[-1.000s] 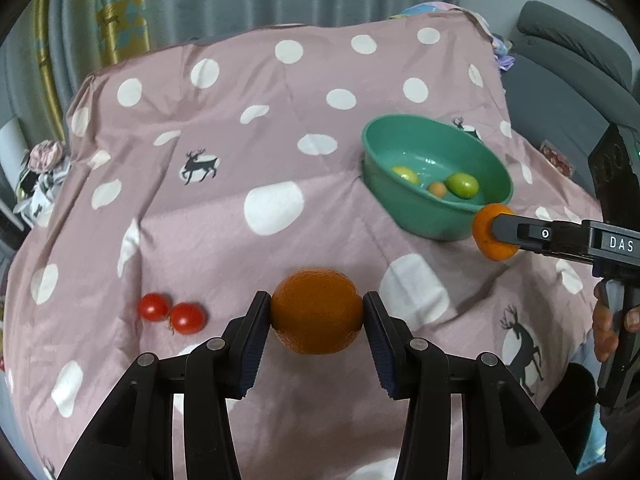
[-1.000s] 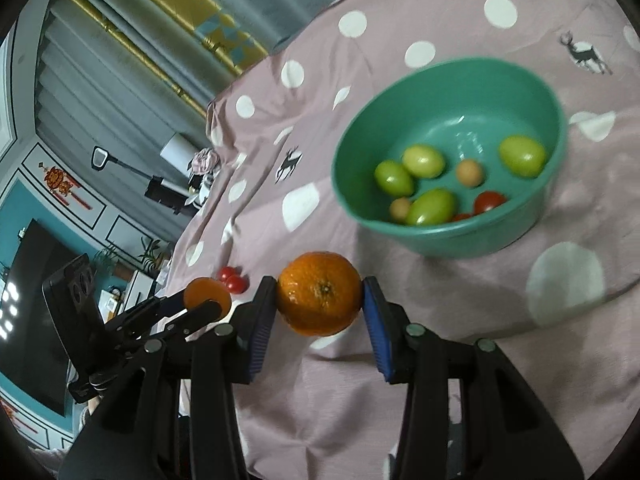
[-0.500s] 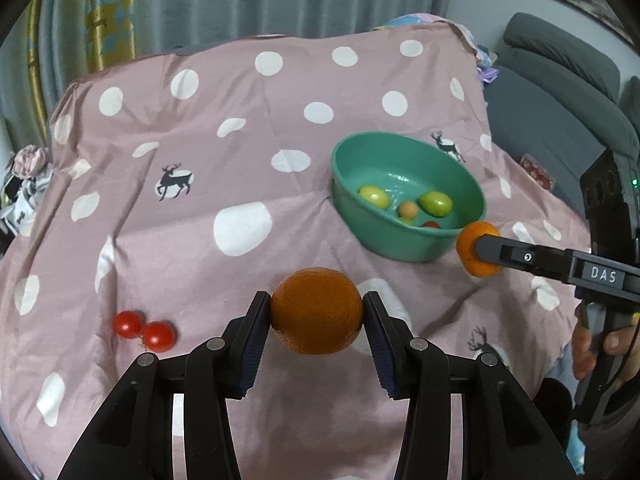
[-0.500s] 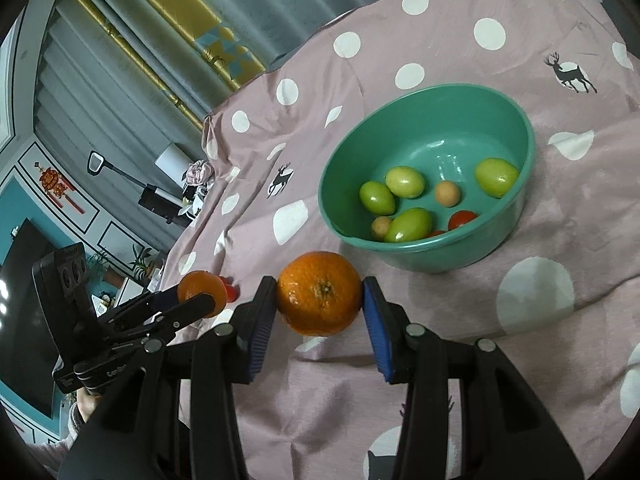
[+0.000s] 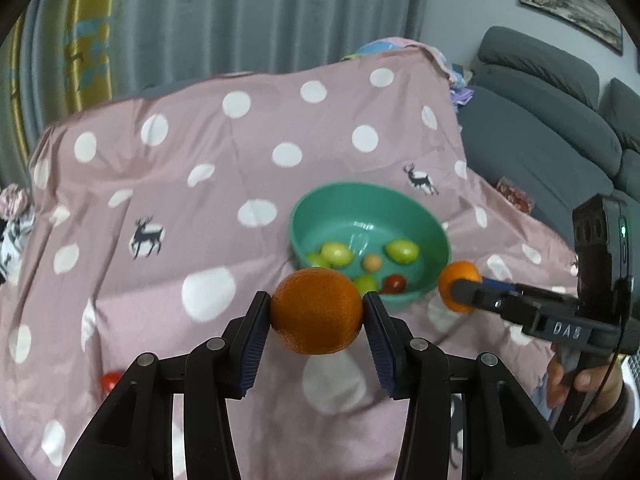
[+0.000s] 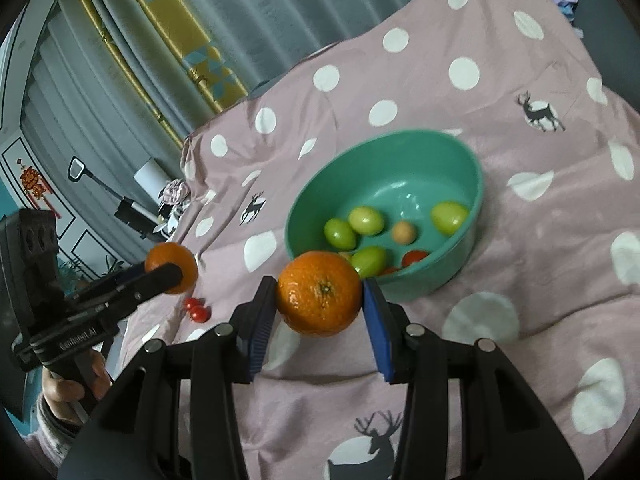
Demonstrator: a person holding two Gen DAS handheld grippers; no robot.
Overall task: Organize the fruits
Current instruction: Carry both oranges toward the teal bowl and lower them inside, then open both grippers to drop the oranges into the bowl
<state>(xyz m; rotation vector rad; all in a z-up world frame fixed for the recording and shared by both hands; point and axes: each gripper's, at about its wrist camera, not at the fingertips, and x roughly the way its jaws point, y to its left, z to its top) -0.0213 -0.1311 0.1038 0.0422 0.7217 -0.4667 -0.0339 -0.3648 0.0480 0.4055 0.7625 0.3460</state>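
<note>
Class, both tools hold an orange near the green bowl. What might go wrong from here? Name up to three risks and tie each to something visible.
1. Both oranges, the left tool's and the right tool's, approach one green bowl; the tools may collide at its rim.
2. Dropped from height, an orange might bruise the small green fruits and the red tomato inside.
3. Two cherry tomatoes remain on the cloth, easily overlooked.
</note>
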